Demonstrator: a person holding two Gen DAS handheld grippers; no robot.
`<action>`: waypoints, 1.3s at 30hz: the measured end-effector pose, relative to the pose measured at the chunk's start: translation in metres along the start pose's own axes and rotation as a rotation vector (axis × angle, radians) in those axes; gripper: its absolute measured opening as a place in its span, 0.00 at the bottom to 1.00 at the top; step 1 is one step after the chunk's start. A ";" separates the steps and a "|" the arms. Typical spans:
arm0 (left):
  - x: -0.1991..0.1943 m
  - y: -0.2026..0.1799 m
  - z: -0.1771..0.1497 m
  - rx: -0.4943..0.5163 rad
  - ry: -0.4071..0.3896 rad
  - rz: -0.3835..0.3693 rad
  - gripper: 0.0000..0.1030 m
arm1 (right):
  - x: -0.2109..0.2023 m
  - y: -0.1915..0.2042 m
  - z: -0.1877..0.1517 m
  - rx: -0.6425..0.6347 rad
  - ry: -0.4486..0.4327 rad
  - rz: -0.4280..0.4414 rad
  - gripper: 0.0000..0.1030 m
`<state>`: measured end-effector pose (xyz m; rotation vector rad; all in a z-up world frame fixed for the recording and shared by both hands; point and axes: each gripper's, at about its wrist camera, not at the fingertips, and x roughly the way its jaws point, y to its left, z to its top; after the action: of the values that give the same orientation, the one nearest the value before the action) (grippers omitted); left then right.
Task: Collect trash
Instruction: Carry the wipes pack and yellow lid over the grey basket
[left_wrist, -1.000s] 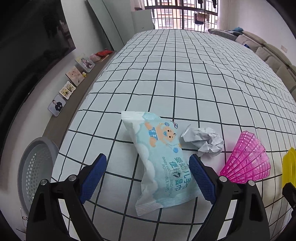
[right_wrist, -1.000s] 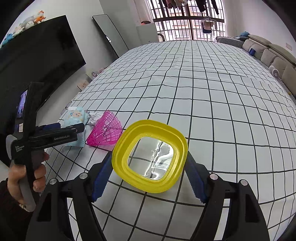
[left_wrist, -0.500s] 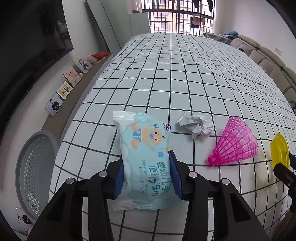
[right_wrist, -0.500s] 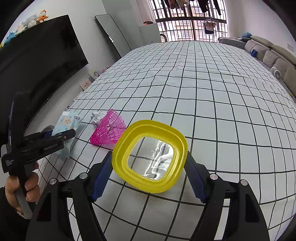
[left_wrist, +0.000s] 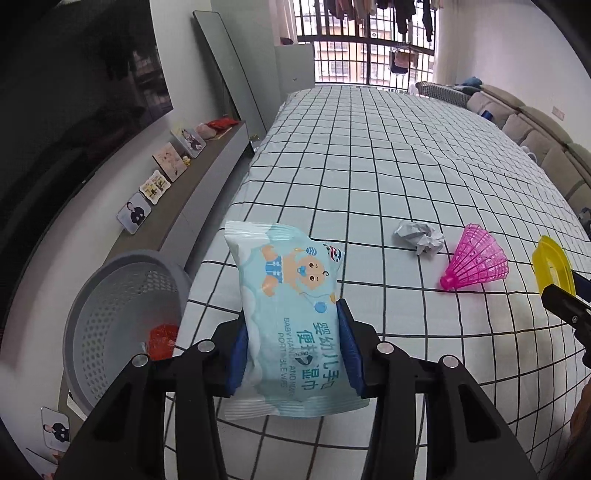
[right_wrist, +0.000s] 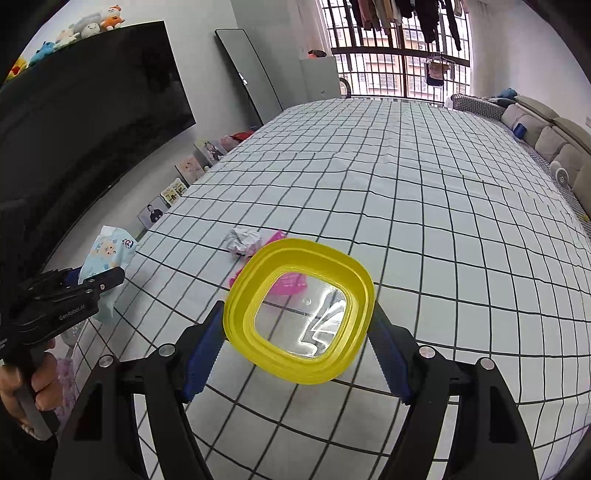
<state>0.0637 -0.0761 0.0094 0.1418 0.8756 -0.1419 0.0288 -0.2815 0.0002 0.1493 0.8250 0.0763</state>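
My left gripper (left_wrist: 293, 350) is shut on a pale blue baby-wipes packet (left_wrist: 291, 314) and holds it lifted above the checked cloth, near the table's left edge. The packet also shows in the right wrist view (right_wrist: 107, 258). My right gripper (right_wrist: 297, 332) is shut on a yellow lid with a clear middle (right_wrist: 299, 310), held above the cloth. A crumpled white paper ball (left_wrist: 419, 236) and a pink plastic shuttlecock-shaped cone (left_wrist: 474, 260) lie on the cloth between the two grippers.
A grey perforated bin (left_wrist: 122, 321) stands on the floor left of the table, with a red item inside. A low shelf with photo frames (left_wrist: 159, 181) runs along the wall under a large dark screen. A sofa (left_wrist: 546, 147) lines the right side.
My left gripper closed on the wipes packet and lifted it off the cloth, swinging left toward the bin. The right gripper kept hold of the yellow lid and shifted slightly.
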 end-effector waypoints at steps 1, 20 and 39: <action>-0.003 0.006 -0.001 -0.003 -0.005 0.002 0.41 | -0.001 0.008 0.003 -0.009 -0.003 0.007 0.70; -0.020 0.174 -0.046 -0.179 -0.028 0.172 0.41 | 0.059 0.217 0.041 -0.246 0.032 0.235 0.70; 0.041 0.258 -0.077 -0.335 0.031 0.229 0.43 | 0.171 0.332 0.030 -0.375 0.206 0.273 0.70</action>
<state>0.0782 0.1884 -0.0540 -0.0695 0.8958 0.2212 0.1636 0.0643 -0.0498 -0.1028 0.9767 0.5073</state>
